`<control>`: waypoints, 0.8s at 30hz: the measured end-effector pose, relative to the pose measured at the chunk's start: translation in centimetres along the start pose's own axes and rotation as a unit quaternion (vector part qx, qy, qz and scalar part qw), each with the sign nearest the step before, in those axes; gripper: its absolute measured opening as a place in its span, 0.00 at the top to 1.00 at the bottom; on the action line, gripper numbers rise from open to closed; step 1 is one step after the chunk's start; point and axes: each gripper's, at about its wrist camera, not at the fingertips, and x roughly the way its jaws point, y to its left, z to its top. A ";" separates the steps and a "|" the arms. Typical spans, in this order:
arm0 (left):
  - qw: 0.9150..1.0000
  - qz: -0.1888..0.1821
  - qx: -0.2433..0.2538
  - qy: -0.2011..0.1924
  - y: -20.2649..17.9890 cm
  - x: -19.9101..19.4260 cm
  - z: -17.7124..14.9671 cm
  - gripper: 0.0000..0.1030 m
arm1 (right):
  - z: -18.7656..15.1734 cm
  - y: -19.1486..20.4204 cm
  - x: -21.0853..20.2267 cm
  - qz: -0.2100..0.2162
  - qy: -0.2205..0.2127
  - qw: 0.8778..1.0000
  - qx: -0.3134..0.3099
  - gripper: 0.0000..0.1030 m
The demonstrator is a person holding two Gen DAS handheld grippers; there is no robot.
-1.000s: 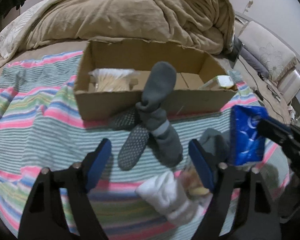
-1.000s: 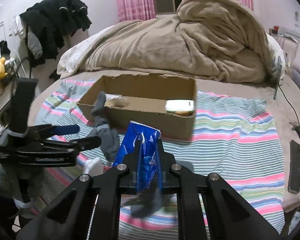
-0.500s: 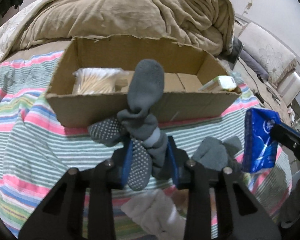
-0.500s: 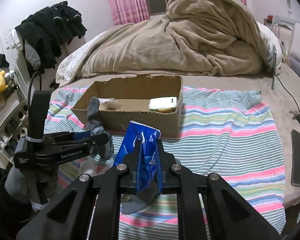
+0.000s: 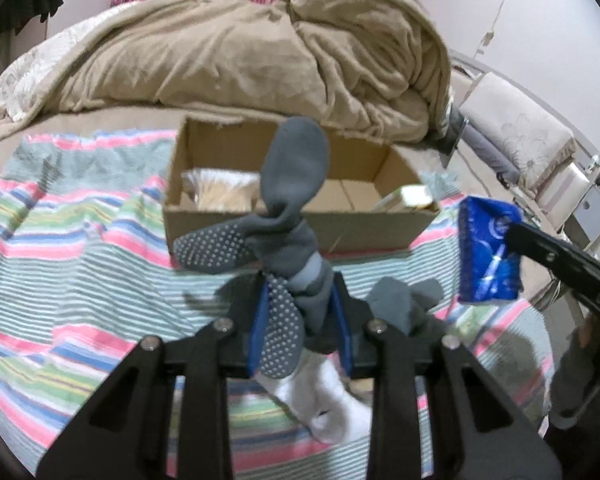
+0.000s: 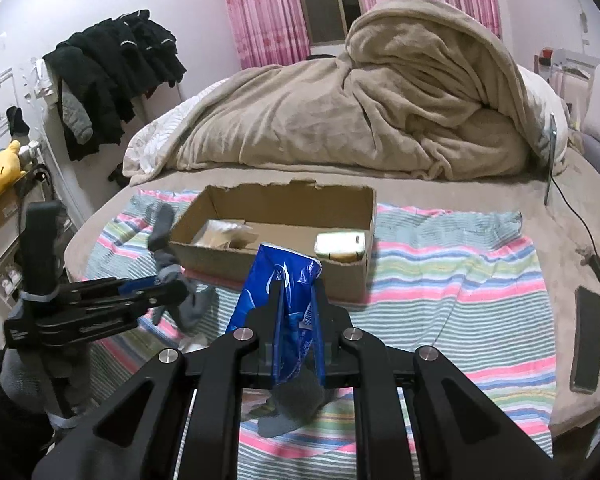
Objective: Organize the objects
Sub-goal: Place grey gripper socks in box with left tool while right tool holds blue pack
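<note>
Clamped between the blue pads of my left claw (image 5: 300,316) is a bundle of grey socks (image 5: 291,216), lifted off the bed; one sock stands up past the fingers, another with pale grip dots sticks out to the left, and a third dotted sole hangs down between the pads. My right claw (image 6: 297,320) is closed on a blue plastic packet (image 6: 279,280), which stands upright between its fingers and shows in the left view at the right side, held in the air. Ahead of both claws an open cardboard box (image 5: 203,224) sits on the striped blanket (image 5: 71,240) that covers the near part of the bed (image 6: 580,184), its long side facing me. Inside, a clear bag of pale sticks (image 5: 223,190) lies at the left end and a small yellow-and-white pack (image 6: 342,246) at the right end; the middle of the floor is bare cardboard. Below my left claw a white sock (image 5: 328,404) lies on the blanket, and just to its right a loose grey sock (image 5: 404,304). A heaped tan duvet (image 6: 380,112) fills the far half of the bed behind the box. Near the right edge of the bed lies a dark phone (image 6: 588,332), off the blanket, with a black cable (image 6: 576,216) running beyond it.
</note>
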 end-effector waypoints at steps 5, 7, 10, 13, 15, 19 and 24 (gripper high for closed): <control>1.000 -0.004 0.006 -0.018 0.2 -1.6 1.3 0.71 | 1.4 0.4 -0.4 0.002 -0.010 1.000 -0.010 0.87; 1.000 -0.007 0.008 -0.025 0.3 -2.0 1.9 0.71 | 2.1 0.5 -0.4 0.000 -0.014 1.000 -0.016 0.87; 0.999 -0.009 0.016 -0.038 0.3 -2.6 3.3 0.71 | 3.5 0.3 -0.4 -0.005 -0.022 0.999 -0.023 0.87; 0.998 -0.012 0.024 -0.048 0.1 -3.0 4.7 0.71 | 4.7 -0.3 -0.1 -0.006 -0.027 0.999 -0.022 0.87; 0.998 -0.012 0.030 -0.053 0.1 -3.2 5.5 0.71 | 5.4 -0.7 0.5 -0.007 -0.025 0.999 -0.020 0.87; 0.998 -0.007 0.041 -0.056 0.0 -2.8 6.8 0.71 | 6.3 -1.4 1.4 -0.001 -0.017 1.000 -0.016 0.87; 0.998 -0.003 0.054 -0.044 0.0 -1.1 7.9 0.71 | 7.3 -2.1 2.7 -0.007 -0.013 1.000 -0.020 0.87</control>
